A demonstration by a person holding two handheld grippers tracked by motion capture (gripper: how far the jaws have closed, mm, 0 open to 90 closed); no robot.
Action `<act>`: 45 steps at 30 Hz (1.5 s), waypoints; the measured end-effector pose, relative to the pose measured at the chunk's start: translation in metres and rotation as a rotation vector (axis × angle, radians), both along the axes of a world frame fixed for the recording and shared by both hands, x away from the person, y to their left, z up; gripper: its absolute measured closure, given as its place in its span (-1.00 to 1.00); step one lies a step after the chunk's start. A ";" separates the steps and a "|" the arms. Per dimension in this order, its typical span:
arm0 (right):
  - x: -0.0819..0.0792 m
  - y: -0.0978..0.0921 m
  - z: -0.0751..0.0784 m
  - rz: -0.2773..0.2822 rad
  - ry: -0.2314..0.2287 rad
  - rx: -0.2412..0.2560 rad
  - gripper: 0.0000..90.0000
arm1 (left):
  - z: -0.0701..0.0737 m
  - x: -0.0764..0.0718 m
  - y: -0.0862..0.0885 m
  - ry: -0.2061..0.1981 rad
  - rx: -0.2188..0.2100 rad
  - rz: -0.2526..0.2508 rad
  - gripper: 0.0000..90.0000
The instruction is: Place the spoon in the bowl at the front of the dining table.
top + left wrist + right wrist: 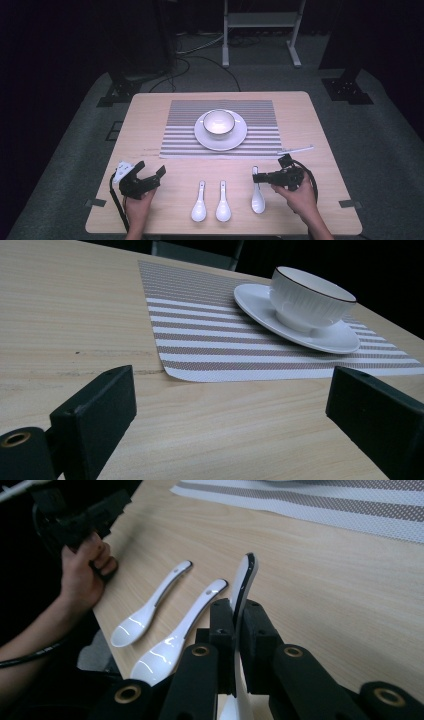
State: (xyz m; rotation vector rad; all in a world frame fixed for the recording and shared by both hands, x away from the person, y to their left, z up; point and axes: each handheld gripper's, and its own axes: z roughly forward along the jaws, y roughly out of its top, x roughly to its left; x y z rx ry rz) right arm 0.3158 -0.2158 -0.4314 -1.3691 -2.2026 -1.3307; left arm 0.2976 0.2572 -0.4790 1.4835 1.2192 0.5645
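Note:
Three white ceramic spoons lie along the table's near side. My right gripper [257, 176] is shut on the handle of the right spoon [258, 199]; in the right gripper view that spoon [243, 587] stands on edge between the jaws. The other two spoons [199, 204] [223, 203] lie flat side by side, also seen as the far spoon [150, 606] and the near spoon [182, 635]. My left gripper [150, 171] rests open at the near left, nothing between its fingers [97, 412]. A white bowl [218, 123] sits on a saucer [240, 135].
A striped placemat [180, 135] lies under the saucer in the middle of the wooden table [320, 200]. A thin white strip [296, 149] lies off the mat's right corner. The bowl [310, 297] and mat [200, 335] show ahead in the left gripper view.

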 end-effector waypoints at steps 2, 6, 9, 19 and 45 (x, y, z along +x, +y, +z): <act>0.000 -0.001 0.000 -0.002 0.003 0.012 0.89 | 0.000 0.000 0.000 0.000 -0.001 0.000 -0.90; 0.004 -0.004 0.000 -0.031 0.011 0.084 0.89 | 0.000 0.000 0.000 0.001 -0.002 0.001 -0.90; 0.007 -0.004 0.000 -0.045 0.010 0.108 0.89 | 0.000 0.000 0.000 0.001 -0.003 0.001 -0.90; 0.018 0.004 0.004 -0.063 0.017 0.135 0.89 | 0.000 0.000 0.000 0.001 -0.003 -0.002 -0.90; 0.053 0.021 0.027 -0.115 -0.003 0.151 0.89 | 0.000 0.000 0.000 -0.001 -0.001 -0.010 -0.90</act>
